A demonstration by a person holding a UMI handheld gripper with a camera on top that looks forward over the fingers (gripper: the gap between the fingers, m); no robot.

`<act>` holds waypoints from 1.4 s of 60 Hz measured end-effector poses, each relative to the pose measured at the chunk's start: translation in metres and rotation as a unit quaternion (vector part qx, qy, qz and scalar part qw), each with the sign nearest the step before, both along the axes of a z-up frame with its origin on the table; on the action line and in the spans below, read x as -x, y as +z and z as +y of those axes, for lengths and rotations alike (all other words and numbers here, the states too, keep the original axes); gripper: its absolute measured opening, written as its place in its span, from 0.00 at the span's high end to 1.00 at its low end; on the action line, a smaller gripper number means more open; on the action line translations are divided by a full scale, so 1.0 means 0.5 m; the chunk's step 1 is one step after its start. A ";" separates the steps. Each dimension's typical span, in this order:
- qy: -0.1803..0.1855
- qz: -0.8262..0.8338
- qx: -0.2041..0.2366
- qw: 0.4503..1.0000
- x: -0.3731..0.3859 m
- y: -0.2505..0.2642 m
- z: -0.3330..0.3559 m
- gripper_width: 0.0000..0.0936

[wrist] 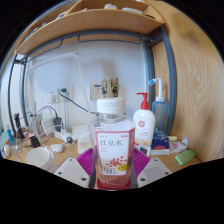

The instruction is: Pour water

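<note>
The bottle (112, 146) standing between the fingers of the hand-held gripper (112, 172) loses its base behind the pads, so whether it rests on the bench (190, 160) or hangs clear cannot be told. Whether both pads press its sides is equally unclear. Its red label print is too small to read fully. Beyond the fingers to the left, the clutter of small items (25, 135) blurs together past naming. The pump bottle (144, 122) label is also illegible.
</note>
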State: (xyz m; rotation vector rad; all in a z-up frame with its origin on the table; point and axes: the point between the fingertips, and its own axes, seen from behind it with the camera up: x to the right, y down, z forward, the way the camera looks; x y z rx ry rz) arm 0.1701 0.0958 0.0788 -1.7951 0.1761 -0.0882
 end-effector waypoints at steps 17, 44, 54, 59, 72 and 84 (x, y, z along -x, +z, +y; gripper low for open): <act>0.004 0.007 0.007 1.000 0.000 -0.004 -0.002 0.39; 0.033 0.016 0.148 0.988 0.047 -0.037 -0.190 0.23; 0.048 0.017 0.192 0.980 0.055 0.044 -0.309 0.23; 0.051 0.008 0.196 0.979 0.051 0.091 -0.343 0.23; 0.072 0.000 0.198 0.977 0.064 0.162 -0.387 0.23; 0.088 0.002 0.195 0.977 0.083 0.186 -0.395 0.23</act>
